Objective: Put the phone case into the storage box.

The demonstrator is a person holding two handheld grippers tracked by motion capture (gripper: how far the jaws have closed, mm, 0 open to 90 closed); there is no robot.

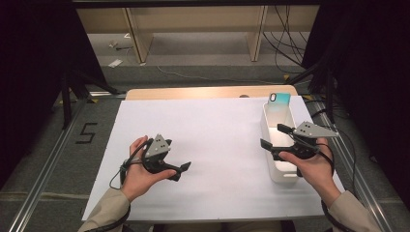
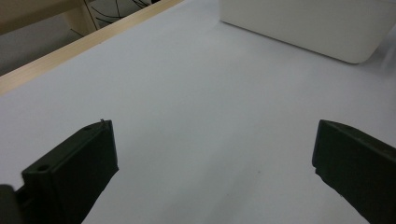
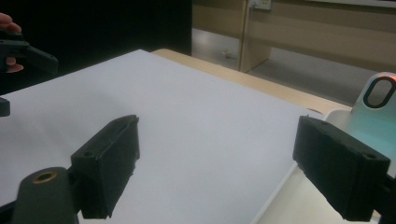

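White-covered counter (image 1: 217,145): white bin (image 1: 276,145) at right edge, teal phone (image 1: 279,102) leaning upright at its far end. Left gripper (image 1: 181,170) low over bare sheet, jaws released, empty. Right gripper (image 1: 273,137) above bin's left wall, jaws released, empty.

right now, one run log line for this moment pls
left gripper: open, over white sheet | right gripper: open, at bin | phone case: in bin

My wooden table (image 1: 193,92) wears a white sheet (image 1: 212,145) (nearly edge to edge); a white bin (image 1: 280,169) stands at its right side.
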